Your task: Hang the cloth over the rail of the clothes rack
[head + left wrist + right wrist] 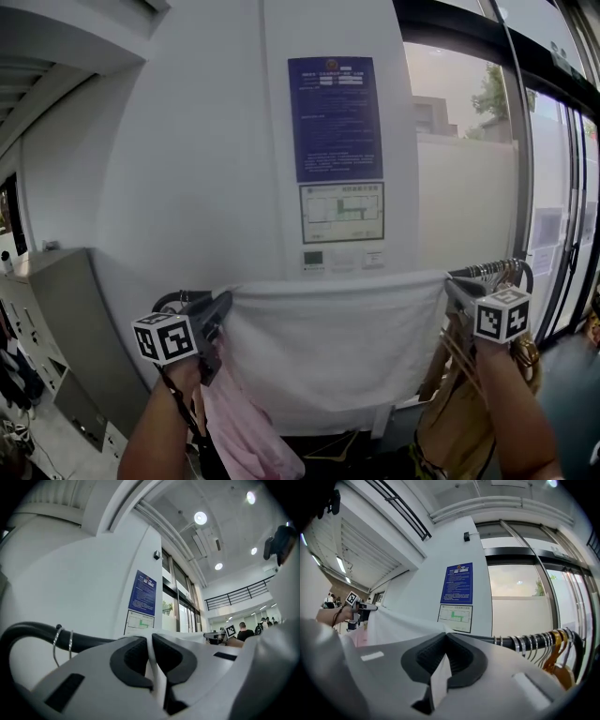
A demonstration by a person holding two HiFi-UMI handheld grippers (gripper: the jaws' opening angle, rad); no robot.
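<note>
A white cloth (328, 347) is stretched flat between my two grippers in front of the white wall, its top edge level with the rack's black rail (490, 270). My left gripper (226, 300) is shut on the cloth's upper left corner. My right gripper (451, 282) is shut on the upper right corner. In the left gripper view a thin fold of cloth (151, 652) is pinched between the dark pads, with the rail (33, 634) just beyond them. The right gripper view shows cloth (396, 625) running away from its shut jaws, and the rail (520, 642) behind. Whether the cloth rests on the rail is unclear.
A pink garment (246, 427) hangs below the left gripper. Tan clothes on wooden hangers (469, 403) crowd the rail's right end, with metal hooks (543, 644) along it. A blue notice (335, 117) is on the wall; a grey cabinet (56, 319) stands left, glass doors (553, 216) right.
</note>
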